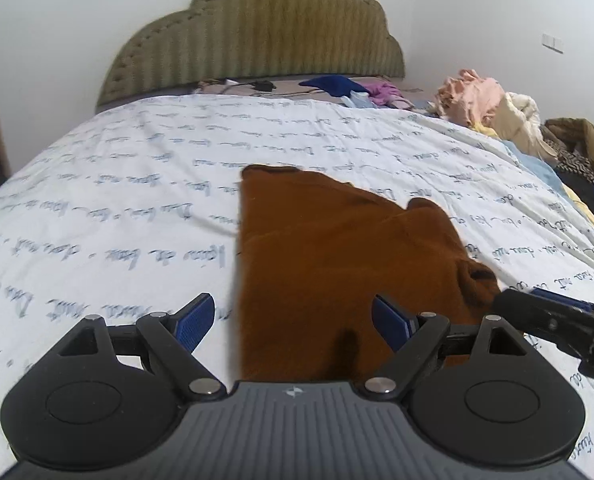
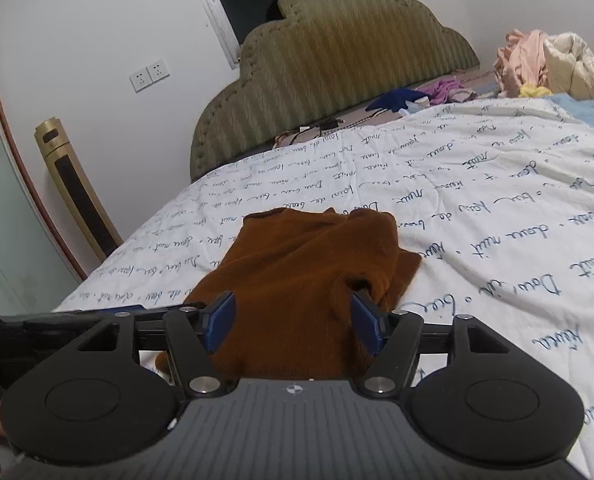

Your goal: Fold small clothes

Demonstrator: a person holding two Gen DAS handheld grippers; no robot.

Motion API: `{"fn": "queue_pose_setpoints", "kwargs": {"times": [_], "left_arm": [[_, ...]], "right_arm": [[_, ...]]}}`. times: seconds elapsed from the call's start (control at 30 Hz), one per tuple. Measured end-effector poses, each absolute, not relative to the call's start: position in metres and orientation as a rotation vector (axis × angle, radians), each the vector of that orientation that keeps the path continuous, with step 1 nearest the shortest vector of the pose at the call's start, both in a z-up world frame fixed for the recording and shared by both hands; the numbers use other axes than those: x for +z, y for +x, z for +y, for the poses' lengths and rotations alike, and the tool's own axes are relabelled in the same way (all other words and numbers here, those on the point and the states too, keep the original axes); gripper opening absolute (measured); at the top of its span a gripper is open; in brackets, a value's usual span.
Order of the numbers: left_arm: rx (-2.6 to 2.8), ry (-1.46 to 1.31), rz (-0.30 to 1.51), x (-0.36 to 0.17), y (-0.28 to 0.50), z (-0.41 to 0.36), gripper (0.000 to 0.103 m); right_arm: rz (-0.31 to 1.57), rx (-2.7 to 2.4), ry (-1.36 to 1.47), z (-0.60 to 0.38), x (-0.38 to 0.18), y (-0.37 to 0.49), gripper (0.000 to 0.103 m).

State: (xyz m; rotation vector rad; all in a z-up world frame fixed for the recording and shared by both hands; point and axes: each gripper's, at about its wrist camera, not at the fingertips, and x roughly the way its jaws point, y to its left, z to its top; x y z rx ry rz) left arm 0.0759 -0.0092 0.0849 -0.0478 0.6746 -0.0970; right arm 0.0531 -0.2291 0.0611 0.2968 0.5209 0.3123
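A: How are the jaws found?

B: Both pairs are seen spread wide, with nothing pinched. The left gripper [image 1: 293,322] is held low over the near end of the brown knit garment [image 1: 329,256], whose straight left edge runs between its blue pads [image 1: 195,320]. The right gripper [image 2: 293,322] is held over the same garment's near right part, beside a bunched fold with a dark opening. Whether any pad touches the cloth cannot be told.

A: Where is the garment placed?

B: It is laid on the script-printed white bedsheet [image 1: 117,184], roughly mid-bed and close to the person, well apart from everything else.

A: How much is judged done?

B: A first fold appears to have been made: the left side is doubled into a clean straight line, and a layer lies across the top. The right side is left lumpy, with a sleeve or hem heaped up. Smoothing it and folding end to end is judged still to be done. The heap of clothes [image 1: 497,112] at the right edge of the bed looks untouched, so much of the task is likely left.

A: And the count?

B: Two grippers and one brown garment are counted on one sheet. One padded olive headboard [image 1: 257,40] is seen. The garments in the heap, and a few loose ones by the headboard, cannot be separated.
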Motion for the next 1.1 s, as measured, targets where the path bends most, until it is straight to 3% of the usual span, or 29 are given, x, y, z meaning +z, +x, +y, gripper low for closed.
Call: {"fn": "queue_pose_setpoints", "kwargs": {"times": [1.1], "left_arm": [[-0.051,-0.09,0.548,0.091,-0.009,0.034,0.086]], "right_arm": [[0.531,0.322,0.218,-0.206,0.047,-0.008,0.073]]}}
